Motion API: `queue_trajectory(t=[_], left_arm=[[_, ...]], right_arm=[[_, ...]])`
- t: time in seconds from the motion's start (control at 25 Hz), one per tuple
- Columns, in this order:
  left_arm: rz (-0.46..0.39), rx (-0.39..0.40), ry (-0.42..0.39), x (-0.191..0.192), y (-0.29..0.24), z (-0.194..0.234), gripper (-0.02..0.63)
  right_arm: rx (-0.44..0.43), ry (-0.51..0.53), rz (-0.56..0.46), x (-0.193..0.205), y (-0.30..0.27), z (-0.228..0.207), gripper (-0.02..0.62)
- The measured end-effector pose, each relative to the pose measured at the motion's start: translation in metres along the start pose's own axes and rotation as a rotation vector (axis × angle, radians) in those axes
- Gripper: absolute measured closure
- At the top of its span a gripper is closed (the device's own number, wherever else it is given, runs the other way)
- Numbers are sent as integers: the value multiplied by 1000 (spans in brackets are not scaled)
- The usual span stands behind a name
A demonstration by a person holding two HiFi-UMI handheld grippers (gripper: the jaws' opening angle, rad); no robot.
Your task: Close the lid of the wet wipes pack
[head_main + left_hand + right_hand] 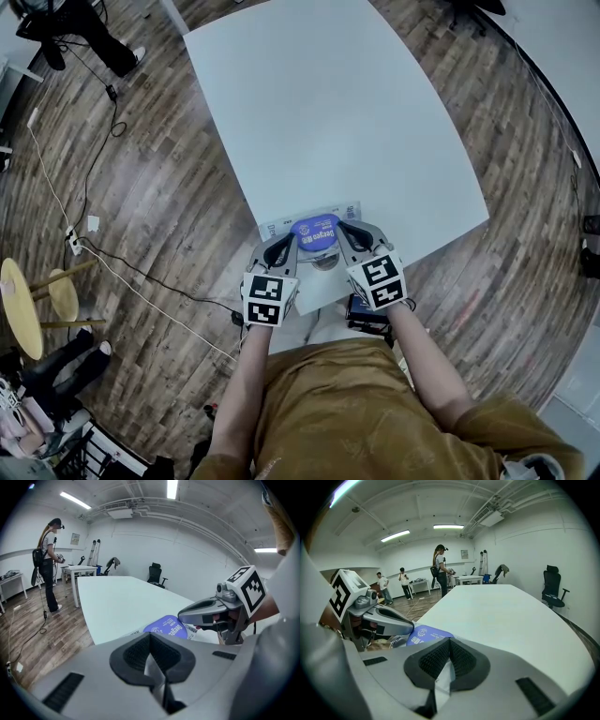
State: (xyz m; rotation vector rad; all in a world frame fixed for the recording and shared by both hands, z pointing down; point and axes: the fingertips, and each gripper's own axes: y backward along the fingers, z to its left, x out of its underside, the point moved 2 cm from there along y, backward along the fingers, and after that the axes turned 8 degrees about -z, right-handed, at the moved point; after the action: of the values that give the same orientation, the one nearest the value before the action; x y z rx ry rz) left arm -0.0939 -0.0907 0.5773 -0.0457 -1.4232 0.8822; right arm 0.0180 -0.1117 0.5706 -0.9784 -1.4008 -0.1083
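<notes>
Wet wipes pack [315, 233] at near edge of table [328, 112], broad bare top beyond, left claw [280, 250] and right claw [353, 234] flanking it, both closed, seemingly pinching pale pack film.

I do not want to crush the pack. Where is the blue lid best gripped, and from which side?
Probably the thin rim of the blue lid, from above: its broad printed face lies upward on the wet wipes pack, so only the edge fits between jaws. The left gripper and right gripper pinch the pack's sides; one must release first.
</notes>
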Motion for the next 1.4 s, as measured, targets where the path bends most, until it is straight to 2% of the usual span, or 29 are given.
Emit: queue_trajectory(t=[0.6,0.92,1.4], left_arm=[[20,18,14,8,-5,1,604],[62,15,20,15,-9,0,604],[65,20,28,17,-11,2,604]], right_arm=[[4,-12,30,11,-7,-1,589],[3,-6,59,17,-8,-3,589],[2,-32,65,20,-10,-4,589]])
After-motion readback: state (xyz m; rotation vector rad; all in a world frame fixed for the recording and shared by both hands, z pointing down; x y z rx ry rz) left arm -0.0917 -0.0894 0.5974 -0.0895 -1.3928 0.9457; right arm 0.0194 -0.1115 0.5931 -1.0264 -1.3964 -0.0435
